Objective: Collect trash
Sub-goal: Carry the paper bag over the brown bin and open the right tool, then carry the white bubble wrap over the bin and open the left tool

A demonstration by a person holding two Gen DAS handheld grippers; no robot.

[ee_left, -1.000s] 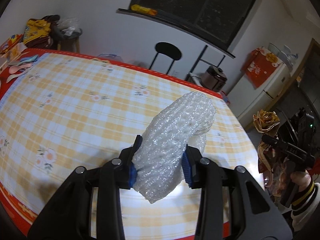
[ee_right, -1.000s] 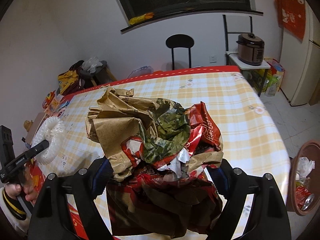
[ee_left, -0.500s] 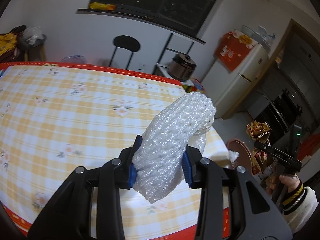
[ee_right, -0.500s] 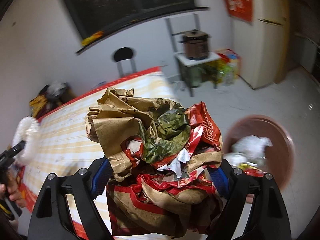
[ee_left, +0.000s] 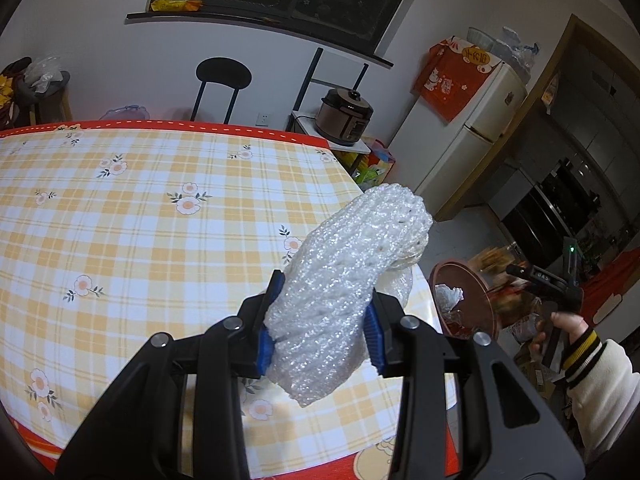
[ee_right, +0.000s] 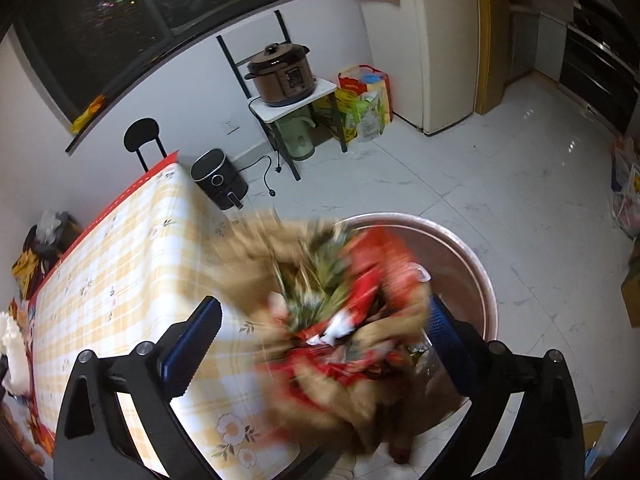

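Note:
My left gripper [ee_left: 320, 322] is shut on a white foam net wrap [ee_left: 360, 248], held above the right end of the checked table [ee_left: 160, 240]. In the right wrist view my right gripper [ee_right: 322, 308] hangs over a round brown trash bin [ee_right: 472, 256] on the floor beside the table [ee_right: 120, 264]. Its jaws are opening. The crumpled bundle of brown paper and red wrappers [ee_right: 340, 312] is motion-blurred between them and slipping down, clear of the left pad [ee_right: 192, 344]. The left wrist view shows the bin [ee_left: 476, 280] with white paper inside, and a hand [ee_left: 560, 324] in a cream sleeve.
A rice cooker [ee_right: 282, 74] sits on a small stand by the wall, and a black air fryer [ee_right: 218, 178] is on the floor near the table's corner. Also there: a fridge [ee_right: 444, 40], bags [ee_right: 364, 104] beside it, a black chair [ee_left: 222, 80], white tiled floor [ee_right: 500, 168].
The right gripper swung from over the table to above the bin and opened; the bundle has come loose and is dropping. The left gripper carried the foam wrap toward the table's right end.

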